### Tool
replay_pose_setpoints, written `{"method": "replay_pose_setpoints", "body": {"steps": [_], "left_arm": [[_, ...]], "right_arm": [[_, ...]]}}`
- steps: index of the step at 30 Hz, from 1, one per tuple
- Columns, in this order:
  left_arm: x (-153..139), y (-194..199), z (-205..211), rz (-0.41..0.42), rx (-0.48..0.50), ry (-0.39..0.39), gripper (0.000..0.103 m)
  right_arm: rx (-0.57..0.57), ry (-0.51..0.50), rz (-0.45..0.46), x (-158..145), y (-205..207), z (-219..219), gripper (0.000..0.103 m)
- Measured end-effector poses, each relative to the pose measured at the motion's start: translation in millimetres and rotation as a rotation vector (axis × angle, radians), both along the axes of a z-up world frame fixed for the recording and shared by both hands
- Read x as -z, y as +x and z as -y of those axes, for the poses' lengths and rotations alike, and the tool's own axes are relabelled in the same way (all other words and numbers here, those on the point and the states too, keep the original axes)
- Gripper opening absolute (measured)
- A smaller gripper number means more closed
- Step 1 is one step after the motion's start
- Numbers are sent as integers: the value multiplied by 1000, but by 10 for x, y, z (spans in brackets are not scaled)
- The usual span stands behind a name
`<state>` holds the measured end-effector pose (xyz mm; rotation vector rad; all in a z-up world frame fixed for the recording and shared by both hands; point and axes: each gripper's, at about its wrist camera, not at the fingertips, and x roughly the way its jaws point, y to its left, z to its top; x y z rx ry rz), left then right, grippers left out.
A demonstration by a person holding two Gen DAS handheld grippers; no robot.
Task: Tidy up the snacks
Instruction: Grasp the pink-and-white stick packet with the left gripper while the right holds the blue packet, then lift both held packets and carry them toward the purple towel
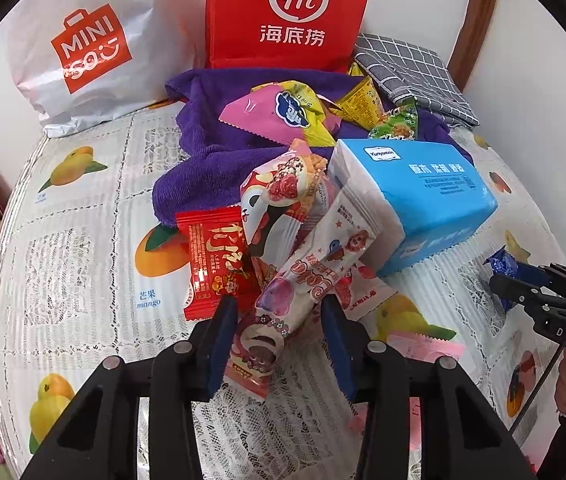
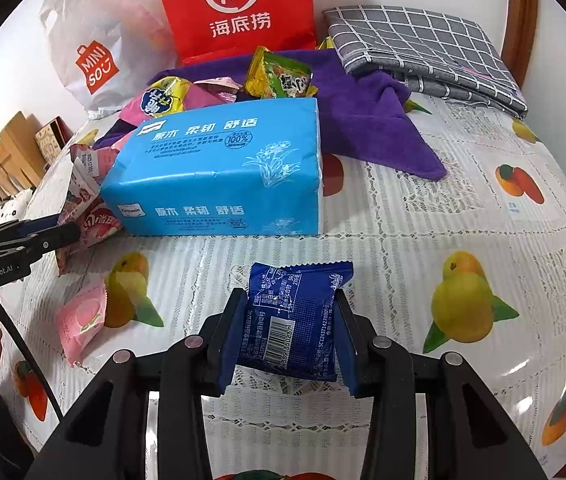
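My left gripper (image 1: 279, 312) is open, its fingers either side of a long pink-and-white snack bar (image 1: 311, 276) that lies over other packets; whether the pads touch it I cannot tell. A red packet (image 1: 219, 264) and a panda packet (image 1: 279, 204) lie beside it. My right gripper (image 2: 287, 312) is shut on a dark blue snack packet (image 2: 295, 320), held just above the tablecloth; it also shows in the left wrist view (image 1: 505, 268). A blue tissue pack (image 2: 219, 172) lies mid-table. More snacks (image 1: 283, 114) sit on a purple towel (image 2: 367, 120).
A red paper bag (image 1: 287, 12) and a white MINISO bag (image 1: 87, 48) stand at the back. A grey checked cloth (image 2: 423, 52) lies folded back right. A pink peach packet (image 2: 81, 320) lies front left. The fruit-print tablecloth (image 2: 463, 220) covers the table.
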<state>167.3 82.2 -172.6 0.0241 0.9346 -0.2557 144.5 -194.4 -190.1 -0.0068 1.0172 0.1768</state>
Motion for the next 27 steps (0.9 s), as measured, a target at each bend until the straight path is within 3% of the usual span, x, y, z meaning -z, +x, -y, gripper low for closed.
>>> {"method": "replay_pose_setpoints", "body": {"steps": [6,27], "left_arm": [[-29,-30,-2,14,11,-9,27],[-232,-343,3,14,33,-90,23]], "right_arm": [[-2,-1,1,-1,-11,-16,41],[-33,19,21,-107,-143,-69,41]]}}
